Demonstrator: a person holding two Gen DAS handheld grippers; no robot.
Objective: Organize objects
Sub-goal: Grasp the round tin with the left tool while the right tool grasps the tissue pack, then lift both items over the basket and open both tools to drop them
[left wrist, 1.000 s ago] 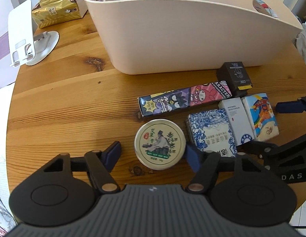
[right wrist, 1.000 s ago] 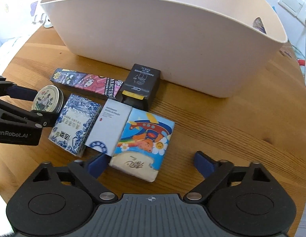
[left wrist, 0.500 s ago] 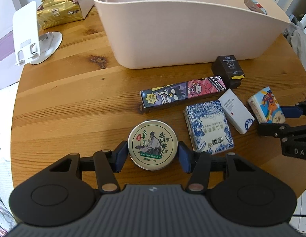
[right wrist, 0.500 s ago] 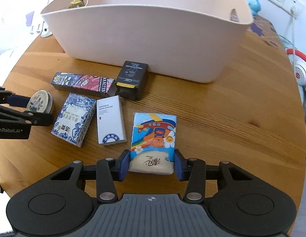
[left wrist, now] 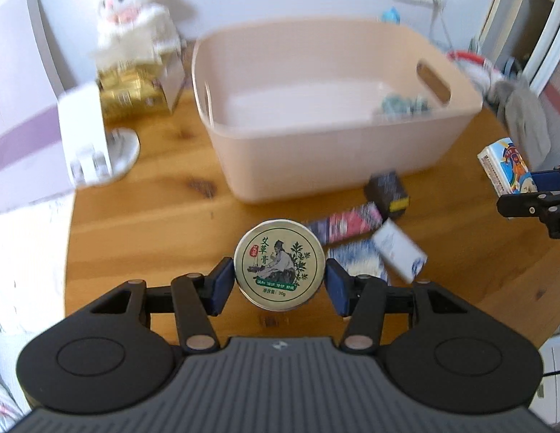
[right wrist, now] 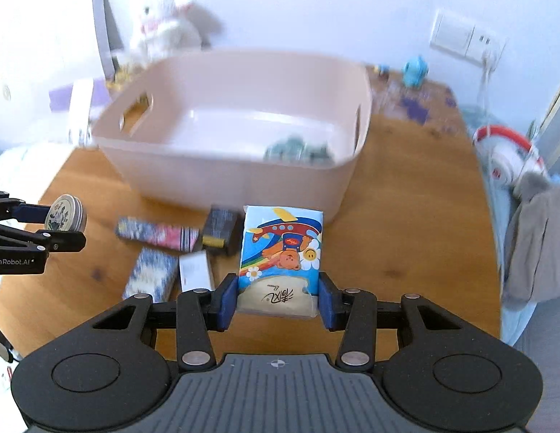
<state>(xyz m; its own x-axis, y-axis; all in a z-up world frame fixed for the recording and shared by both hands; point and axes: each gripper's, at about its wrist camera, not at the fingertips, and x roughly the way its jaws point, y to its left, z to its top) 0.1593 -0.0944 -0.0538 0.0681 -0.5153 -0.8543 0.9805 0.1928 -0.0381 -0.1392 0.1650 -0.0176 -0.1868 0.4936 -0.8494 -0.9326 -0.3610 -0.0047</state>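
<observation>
Blurred boxes (right wrist: 160, 234) lie mid-frame before the bin (right wrist: 222, 176), seemingly unobstructed, while the left gripper (left wrist: 278, 283) clamps a tin (left wrist: 278, 264) and the right gripper (right wrist: 278, 303) a tissue pack (right wrist: 281, 256), both aloft.

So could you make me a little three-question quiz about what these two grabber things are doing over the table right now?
1. True or false: the left gripper is shut on the round tin.
2. What does the right gripper hold? A) the black box B) the cartoon tissue pack C) the white box
3. Fill in: the pink tub already holds something ______ near one end.

Key
1. True: the tin sits clamped between both pads, lifted above the table.
2. B: the pack is pinched at its near end.
3. Greenish, though too blurred to identify.
</observation>
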